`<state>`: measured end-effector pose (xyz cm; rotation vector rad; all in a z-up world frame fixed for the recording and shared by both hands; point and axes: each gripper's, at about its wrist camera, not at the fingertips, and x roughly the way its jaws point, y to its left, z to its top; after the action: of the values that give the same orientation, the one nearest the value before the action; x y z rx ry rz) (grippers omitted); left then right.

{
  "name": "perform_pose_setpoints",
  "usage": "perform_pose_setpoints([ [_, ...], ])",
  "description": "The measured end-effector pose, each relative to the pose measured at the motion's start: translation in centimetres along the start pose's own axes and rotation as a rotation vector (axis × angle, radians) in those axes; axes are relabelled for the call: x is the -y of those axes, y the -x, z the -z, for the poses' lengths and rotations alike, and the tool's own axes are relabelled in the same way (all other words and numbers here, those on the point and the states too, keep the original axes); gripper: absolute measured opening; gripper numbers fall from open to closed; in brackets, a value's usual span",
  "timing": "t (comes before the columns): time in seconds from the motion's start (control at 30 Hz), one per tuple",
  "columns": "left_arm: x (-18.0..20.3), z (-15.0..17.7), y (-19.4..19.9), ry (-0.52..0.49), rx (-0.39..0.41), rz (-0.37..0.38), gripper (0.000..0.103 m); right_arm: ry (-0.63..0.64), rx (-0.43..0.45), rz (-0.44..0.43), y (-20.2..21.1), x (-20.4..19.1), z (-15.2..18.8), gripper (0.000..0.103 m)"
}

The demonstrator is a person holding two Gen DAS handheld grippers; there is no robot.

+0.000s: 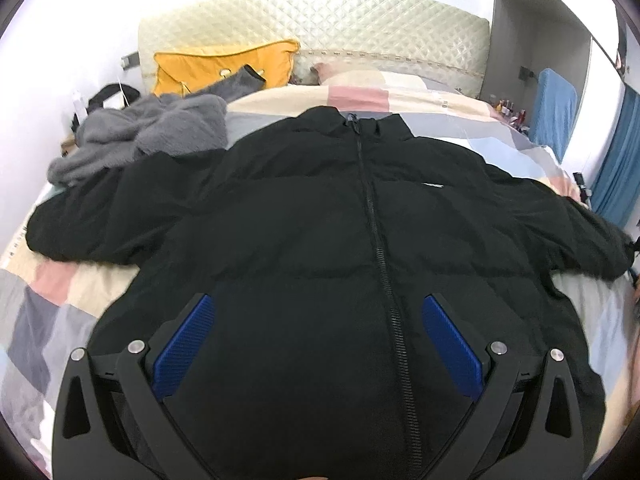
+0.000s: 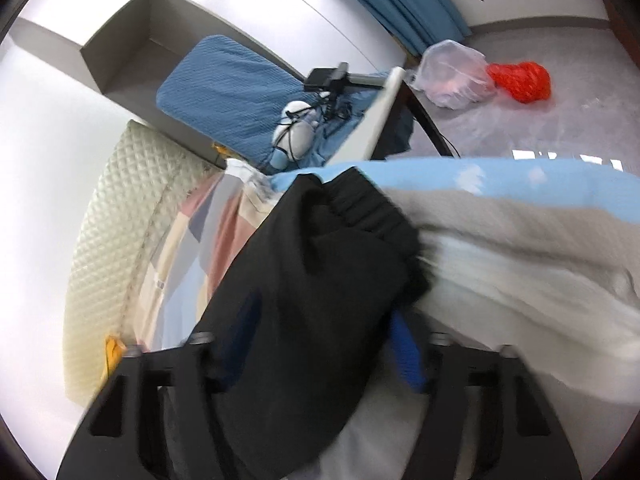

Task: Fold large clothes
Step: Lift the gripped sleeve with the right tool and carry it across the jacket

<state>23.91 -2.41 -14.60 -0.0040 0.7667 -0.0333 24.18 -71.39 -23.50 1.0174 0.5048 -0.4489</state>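
One black puffer jacket (image 1: 320, 220) zipped, spread flat; left tongs (image 1: 318, 320) wide; right tongs (image 2: 324, 344) clamp sleeve cuff (image 2: 352, 216)

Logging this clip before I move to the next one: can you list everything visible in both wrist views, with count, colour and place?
Jacket: one, black, zipped, spread front-up on the bed, sleeves out to both sides.
Jacket sleeve: one, black, ribbed cuff, between the right gripper's fingers.
Bed cover: one, patchwork of pink, cream, grey and blue, under the jacket.
Fleece garment: one, grey, bunched beyond the jacket's sleeve.
Pillow: one, yellow, against the headboard.
Headboard: one, cream, quilted.
Curtain: one, blue, by the wall.
Bags: two, one clear, one red, on the floor.
Left gripper: black, blue pads, open over the jacket's hem.
Right gripper: black, blue pads, around the sleeve; the picture is blurred.
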Motion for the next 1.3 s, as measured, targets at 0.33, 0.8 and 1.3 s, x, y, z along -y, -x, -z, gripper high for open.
perform_pose_setpoints([
  [0.33,-0.5,-0.2,0.5,-0.018,0.021,-0.037,0.103,0.163,0.141,0.016,5.6,-8.2,-2.4,0.008],
  [0.8,-4.7,0.1,1.7,0.006,-0.011,-0.021,0.103,0.446,0.215,-0.075,16.0,-26.5,-0.4,0.007],
  [1.3,-6.5,-0.4,4.9,0.014,0.061,-0.02,0.103,0.735,0.148,-0.331,21.2,-45.2,13.1,0.008],
])
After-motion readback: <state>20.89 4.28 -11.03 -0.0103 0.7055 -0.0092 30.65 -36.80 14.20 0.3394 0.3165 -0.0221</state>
